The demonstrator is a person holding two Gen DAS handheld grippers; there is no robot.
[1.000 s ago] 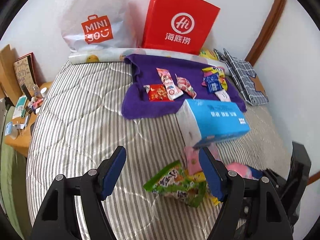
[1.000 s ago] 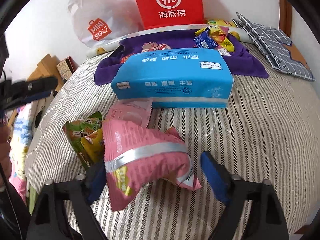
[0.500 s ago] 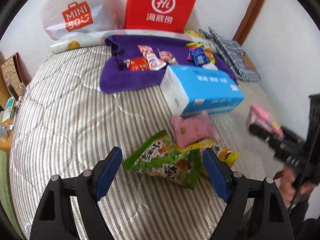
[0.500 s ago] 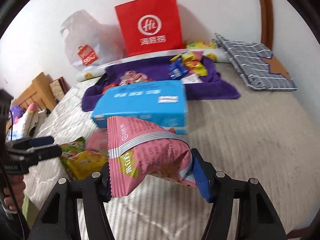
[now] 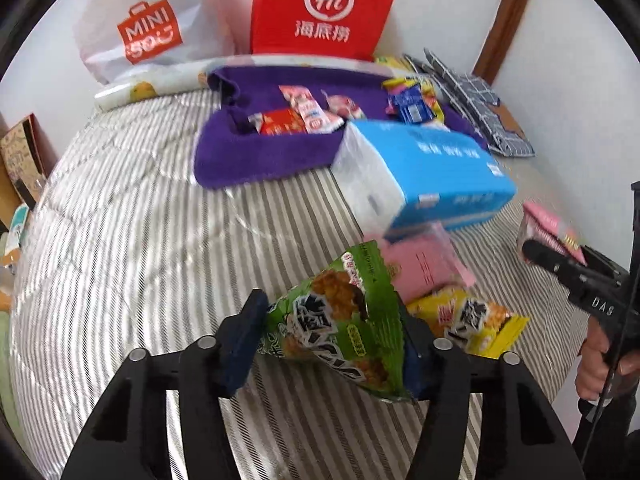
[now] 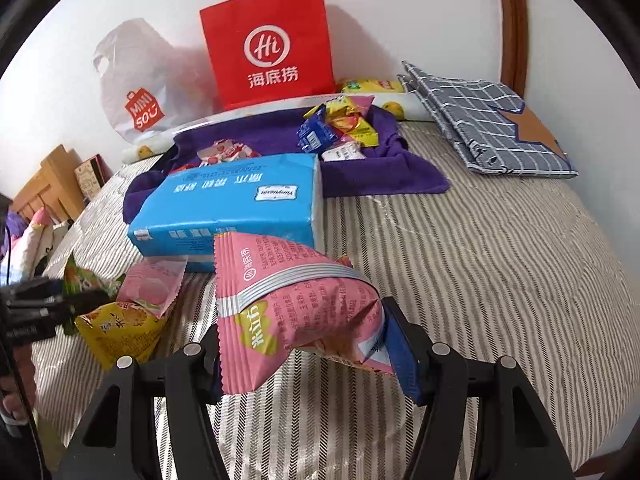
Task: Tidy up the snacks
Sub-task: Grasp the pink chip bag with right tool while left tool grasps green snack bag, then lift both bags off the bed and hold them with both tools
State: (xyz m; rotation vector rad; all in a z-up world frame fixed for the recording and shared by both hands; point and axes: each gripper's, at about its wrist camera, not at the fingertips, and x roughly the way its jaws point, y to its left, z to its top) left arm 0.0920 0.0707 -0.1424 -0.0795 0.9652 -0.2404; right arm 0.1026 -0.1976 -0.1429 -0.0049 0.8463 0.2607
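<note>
My left gripper (image 5: 332, 320) has a green snack bag (image 5: 340, 320) between its fingers. Its jaws are closing and both pads press on the tilted bag. Beside the bag on the striped bed (image 5: 140, 220) lie a yellow snack bag (image 5: 468, 320) and a flat pink packet (image 5: 424, 268). My right gripper (image 6: 304, 332) is shut on a puffy pink snack bag (image 6: 296, 304), held above the bed. That bag (image 5: 548, 224) also shows at the right edge of the left wrist view. Several small snacks (image 5: 300, 116) lie on a purple towel (image 5: 256, 152).
A blue tissue pack (image 5: 424, 164) lies between the towel and the near snacks. A red paper bag (image 5: 324, 8) and a white plastic bag (image 5: 148, 28) lean on the wall behind. A folded checked cloth (image 6: 488, 120) lies at the far right. A hand (image 5: 600, 360) holds the right gripper.
My left gripper has come down over the green bag and closed onto it. My right gripper has lifted the pink bag off the bed and carried it away from the other snacks.
</note>
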